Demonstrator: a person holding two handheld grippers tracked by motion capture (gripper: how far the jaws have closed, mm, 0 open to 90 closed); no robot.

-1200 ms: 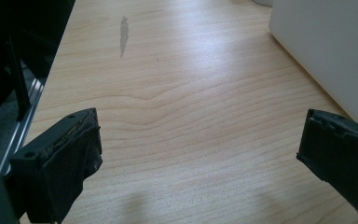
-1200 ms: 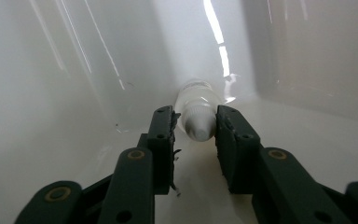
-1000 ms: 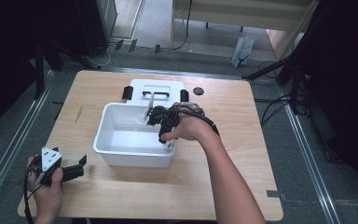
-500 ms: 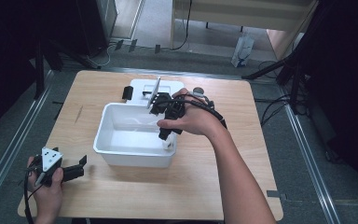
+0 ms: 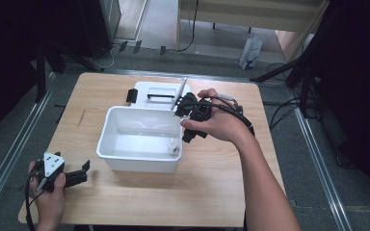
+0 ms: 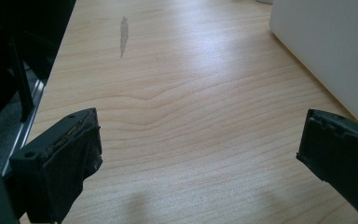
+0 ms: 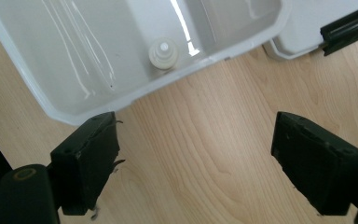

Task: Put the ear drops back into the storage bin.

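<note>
White tub (image 5: pixel 125 156) sits mid-frame on the desk (image 5: pixel 212 192) in the high view, a small cream bottle (image 7: pixel 163 53) standing upright in its lower right corner. The right tool (image 5: pixel 192 118) hovers just beside the tub's right rim, jaws spread wide and holding nothing; a lid (image 5: pixel 156 94) lies above, touching the tub's far edge. To pick the bottle cleanly, I'd bring the jaws over the rim, drop straight down and straddle its cap without nudging the wall. The left tool (image 5: pixel 70 178) rests open at lower left, well apart.
</note>
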